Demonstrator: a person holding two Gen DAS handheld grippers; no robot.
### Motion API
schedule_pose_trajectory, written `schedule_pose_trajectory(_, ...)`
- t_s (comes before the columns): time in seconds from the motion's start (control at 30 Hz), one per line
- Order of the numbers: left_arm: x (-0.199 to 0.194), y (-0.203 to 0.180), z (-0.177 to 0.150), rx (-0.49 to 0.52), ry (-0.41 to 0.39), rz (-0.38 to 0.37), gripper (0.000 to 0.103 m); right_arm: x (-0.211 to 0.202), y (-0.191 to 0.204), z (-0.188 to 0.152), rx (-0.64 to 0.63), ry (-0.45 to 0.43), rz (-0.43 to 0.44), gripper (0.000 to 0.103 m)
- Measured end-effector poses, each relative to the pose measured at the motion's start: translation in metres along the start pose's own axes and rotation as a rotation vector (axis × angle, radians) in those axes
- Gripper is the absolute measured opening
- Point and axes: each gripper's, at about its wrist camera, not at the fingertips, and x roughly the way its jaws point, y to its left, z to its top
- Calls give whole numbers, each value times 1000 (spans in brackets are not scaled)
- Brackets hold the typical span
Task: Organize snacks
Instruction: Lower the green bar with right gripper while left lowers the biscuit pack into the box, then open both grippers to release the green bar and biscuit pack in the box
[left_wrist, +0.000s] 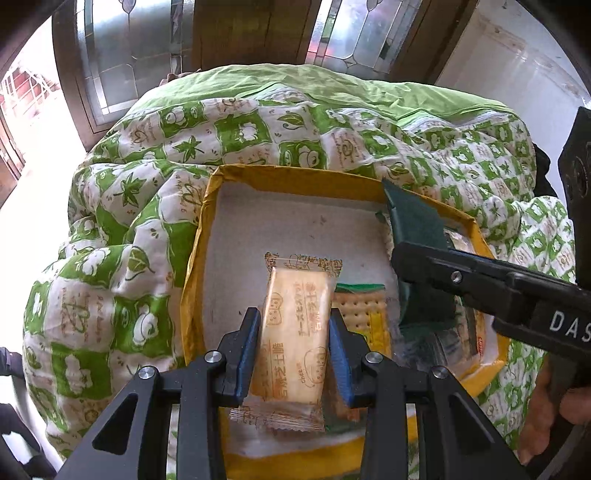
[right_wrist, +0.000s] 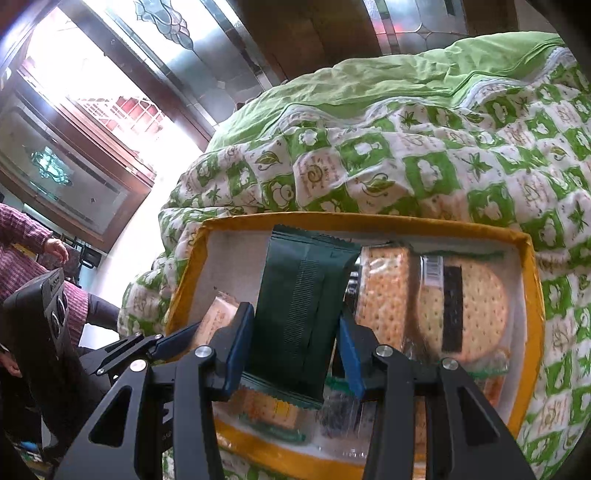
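Blue pads of the left gripper (left_wrist: 295, 350) clamp a pale cheese-biscuit packet (left_wrist: 295, 332) by its long edges; the packet stands lengthwise between the jaws, which are nearly closed on it. The packet hangs over the near left part of the yellow-rimmed tray (left_wrist: 201, 236), above the white tray floor and beside a green-edged cracker packet (left_wrist: 360, 306) lying flat just to its right.

The right gripper (right_wrist: 291, 350) is likewise closed on its load: a dark green snack wrapper (right_wrist: 299, 314), held upright by its sides, seam facing the camera. In the left wrist view the same wrapper (left_wrist: 413, 218) reaches over the far right part of the tray. Whether either packet touches the tray floor cannot be told.

Behind the green wrapper, in the right wrist view, a rectangular cracker pack (right_wrist: 384, 288) and a round cracker pack (right_wrist: 480, 306) lie side by side against the right half of the tray. More packets lie at the near edge, blurred.

The tray rests on a green and white patterned quilt (left_wrist: 147, 184). Beyond it stand wood-framed glass doors (left_wrist: 122, 55). A person in a pink knitted sleeve (right_wrist: 22, 236) is at the far left.

Judgement: the task is well advanced. Several snacks are already in the tray; both held packets remain to be released. The left half has free floor. No loose snacks are visible outside the tray.
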Motion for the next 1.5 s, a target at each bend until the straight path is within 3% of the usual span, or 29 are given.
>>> schedule_pose_trajectory(0.3, 11, 6, 9, -15, 2, 10, 38, 24, -8, 7, 42, 33, 22, 44)
schedule_pose_trajectory(1.07, 19, 11, 16, -7, -10, 28, 38, 47, -6, 20, 30, 14, -7, 44)
schedule_pose_trajectory(1.37, 17, 7, 13, 3, -29, 37, 38, 30, -6, 14, 48, -31, 24, 44)
schedule_pose_trajectory(1.5, 16, 7, 11, -5, -34, 30, 45, 10, -1, 8, 37, -65, 41, 44)
